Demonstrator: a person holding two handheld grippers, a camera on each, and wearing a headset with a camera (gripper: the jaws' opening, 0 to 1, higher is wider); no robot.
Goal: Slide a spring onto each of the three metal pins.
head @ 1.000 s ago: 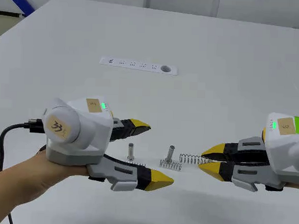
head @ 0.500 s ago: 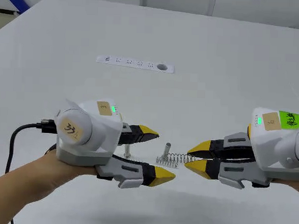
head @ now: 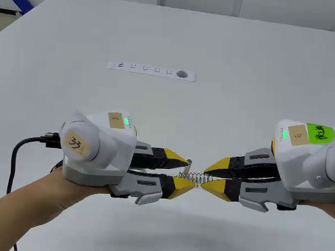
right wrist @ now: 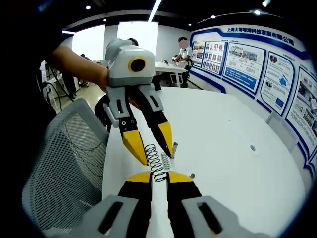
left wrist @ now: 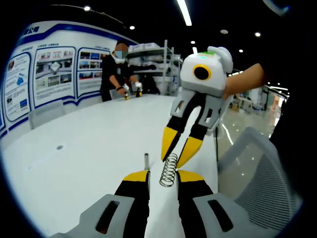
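Spring (left wrist: 168, 171): near the front edge of the surface (head: 240, 78), pinched, we think, by the nearly closed right gripper (head: 203, 177); left gripper (head: 191, 171) part-open, loosely around its other end. Pin (left wrist: 146, 161): upright, bare. We judge all three fittings outstanding.

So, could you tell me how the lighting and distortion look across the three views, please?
Head view: soft, even light, a faint shadow on the table, the spring sharp. Left gripper view: strong fisheye bending, ceiling lights glaring. Right gripper view: the far windows blown out white.
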